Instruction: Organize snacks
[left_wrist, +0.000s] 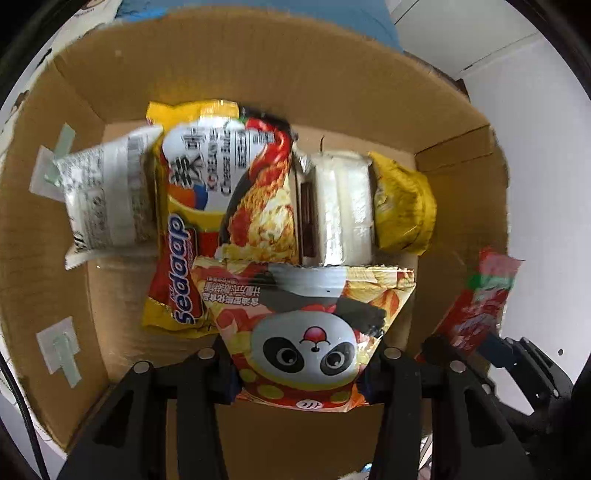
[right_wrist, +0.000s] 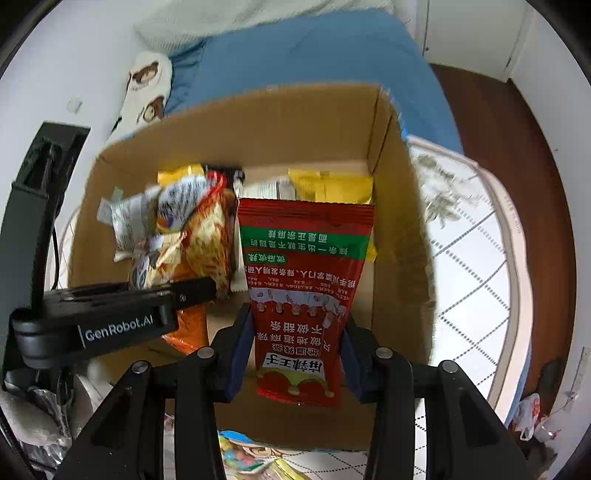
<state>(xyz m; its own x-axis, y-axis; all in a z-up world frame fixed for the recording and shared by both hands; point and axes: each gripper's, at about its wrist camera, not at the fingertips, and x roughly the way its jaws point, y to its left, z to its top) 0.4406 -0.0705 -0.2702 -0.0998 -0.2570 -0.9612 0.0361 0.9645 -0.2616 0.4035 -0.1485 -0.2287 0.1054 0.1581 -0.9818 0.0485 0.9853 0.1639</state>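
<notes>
We've got both jaws clamped on snacks over the cardboard box (left_wrist: 258, 74), left gripper (left_wrist: 299, 373) on the panda bag (left_wrist: 306, 332), right gripper (right_wrist: 297, 354) on the red packet (right_wrist: 303, 288), each hanging lengthwise down toward the box floor, panda bag near the packed noodles (left_wrist: 207, 206).

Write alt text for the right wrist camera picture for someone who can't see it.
The right gripper holds a red snack packet over an open cardboard box already holding several snack bags. The left gripper reaches in beside it, with a blue bed behind.
</notes>
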